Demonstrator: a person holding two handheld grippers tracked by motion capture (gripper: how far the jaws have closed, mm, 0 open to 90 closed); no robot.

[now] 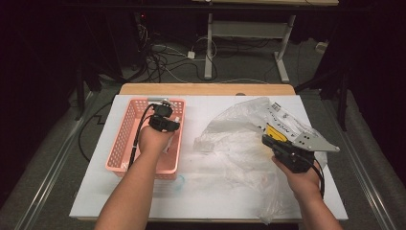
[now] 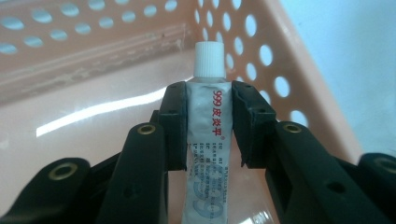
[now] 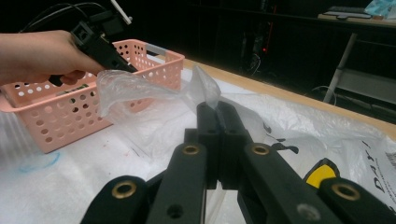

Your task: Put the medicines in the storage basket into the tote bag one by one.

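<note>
1. My left gripper (image 2: pixel 208 123) is inside the pink basket (image 1: pixel 125 125), jaws closed on a small white tube (image 2: pixel 209 126). The pads press both flat sides, just below the ribbed white cap, and the tube carries red print.
2. From the high view I see my left hand (image 1: pixel 152 140) over the basket's right half, at the left of the white table (image 1: pixel 95 191).
3. In the right gripper view, that hand and gripper sit above the basket rim, with a white tip poking up from the gripper.
4. My right gripper (image 3: pixel 218 122) has its jaws fully together, pinching a fold of the clear plastic bag (image 1: pixel 239 139).
5. The bag lies crumpled across the table's right half, apart from the basket. Its pinched edge stands up above the jaws.
6. A printed white sheet with a yellow mark (image 1: pixel 274 131) lies just beside my right gripper.
</note>
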